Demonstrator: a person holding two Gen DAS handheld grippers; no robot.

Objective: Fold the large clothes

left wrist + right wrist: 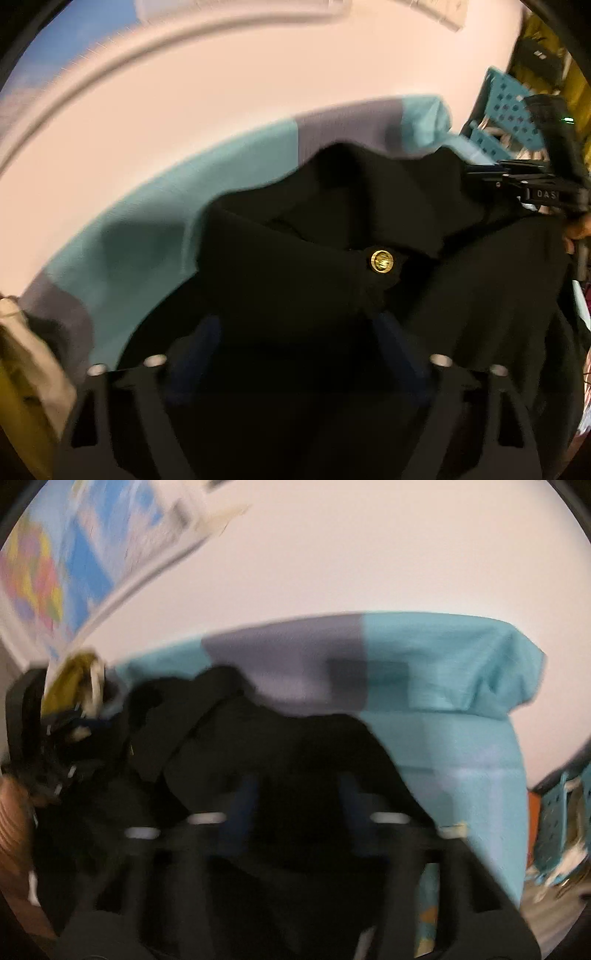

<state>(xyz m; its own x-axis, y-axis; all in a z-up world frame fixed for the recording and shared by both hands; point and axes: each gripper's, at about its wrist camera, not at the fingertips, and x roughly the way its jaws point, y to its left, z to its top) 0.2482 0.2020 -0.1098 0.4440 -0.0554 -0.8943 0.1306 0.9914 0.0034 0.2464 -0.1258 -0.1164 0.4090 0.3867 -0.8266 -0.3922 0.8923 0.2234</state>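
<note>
The thing being folded is a black garment [332,229], dark enough that the folds barely show. It looks like a jacket or coat, with a collar-ish flap folded across the top and one round gold button [382,261] with some embossed mark I can't read. It sits bunched up on top of a teal and grey colour-block cloth [155,229], and both are spread on a pale pinkish counter [258,74]. In the right wrist view the same black fabric [280,746] is heaped in the lower middle, with the teal cloth [443,664] poking out behind and to the right.

The left gripper [295,332] has its jaws apart over the black fabric, and nothing looks pinched. The right gripper [295,794] is blurry; its blue fingers [243,794] look spread in that view but they're together, buried in the black fabric, and I can't tell if any cloth is caught. From the left view the right gripper [524,181] sits at the garment's far right edge.

The only readable writing is "DAS" in pale letters on the right gripper's body, cut off at the edge. A teal perforated basket [513,110] stands off to the right.
</note>
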